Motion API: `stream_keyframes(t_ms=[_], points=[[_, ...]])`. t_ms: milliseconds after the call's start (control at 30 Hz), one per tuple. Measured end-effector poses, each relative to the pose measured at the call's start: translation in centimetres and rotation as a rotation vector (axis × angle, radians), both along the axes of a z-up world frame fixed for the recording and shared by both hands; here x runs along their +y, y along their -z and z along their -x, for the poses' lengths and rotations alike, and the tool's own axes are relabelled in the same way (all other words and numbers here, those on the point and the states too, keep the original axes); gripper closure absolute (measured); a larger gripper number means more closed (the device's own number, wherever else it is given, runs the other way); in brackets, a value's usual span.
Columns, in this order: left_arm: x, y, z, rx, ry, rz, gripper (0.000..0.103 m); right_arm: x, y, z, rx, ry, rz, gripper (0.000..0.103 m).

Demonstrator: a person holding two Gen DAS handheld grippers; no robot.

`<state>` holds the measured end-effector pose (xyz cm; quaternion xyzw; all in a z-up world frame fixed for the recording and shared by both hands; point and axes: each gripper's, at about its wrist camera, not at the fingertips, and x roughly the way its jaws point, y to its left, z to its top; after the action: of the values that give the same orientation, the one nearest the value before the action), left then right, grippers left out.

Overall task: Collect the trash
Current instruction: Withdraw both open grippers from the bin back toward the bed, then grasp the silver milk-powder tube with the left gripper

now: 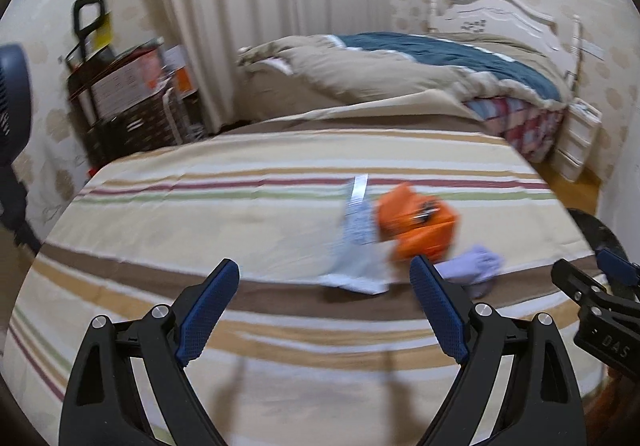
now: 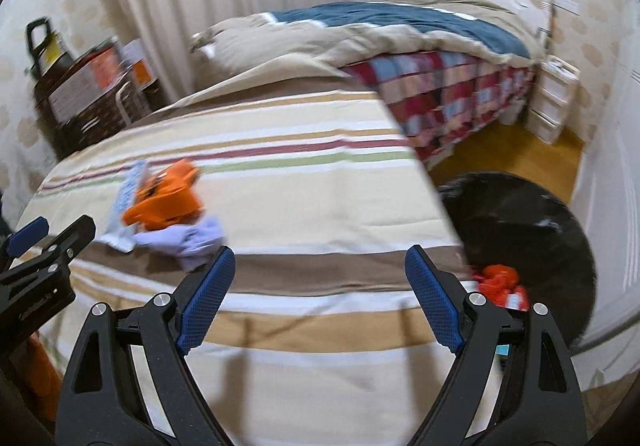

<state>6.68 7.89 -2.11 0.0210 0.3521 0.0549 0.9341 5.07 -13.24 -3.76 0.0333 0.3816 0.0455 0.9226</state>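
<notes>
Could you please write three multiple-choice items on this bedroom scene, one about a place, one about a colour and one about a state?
1. Where does the black trash bag sit?
A. on the striped bedspread
B. on the floor beside the bed
C. on the white drawer unit

2. What colour is the crumpled wrapper lying on the striped bedspread?
A. orange
B. green
C. black

3. How does the left gripper stand?
A. shut on the wrapper
B. shut on nothing
C. open, with nothing between its fingers

Answers:
1 B, the right wrist view shows the bag down off the mattress edge.
2 A, it is bright orange, next to a pale paper and a lilac cloth.
3 C, its blue pads stand wide apart over bare bedspread.
</notes>
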Motion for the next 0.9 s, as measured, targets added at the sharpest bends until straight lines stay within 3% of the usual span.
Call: stream_keyframes(t_ms=[333,667,733,900], points=[[5.5,1.3,0.7,0.031,-0.113,0.02,0.016,6.5,0.6,-0.8,0.039,-0.132,0.001,0.018],[5.4,1.7,0.6,0.04,-0.105,0.025,0.016,9.2,1.4,-2.4,0.071,-0.162,0.033,0.019],[5.4,1.7,0.5,0.04,-0.101,0.026,0.016,9.1,1.5,-2.4,0.076,-0.16,0.034,0.026],[4.9,1.8,0.2,0.043,-0.086,0.032,0.016,8.8,1.6,-2.5,0.074,-0.153,0.055,0.027]])
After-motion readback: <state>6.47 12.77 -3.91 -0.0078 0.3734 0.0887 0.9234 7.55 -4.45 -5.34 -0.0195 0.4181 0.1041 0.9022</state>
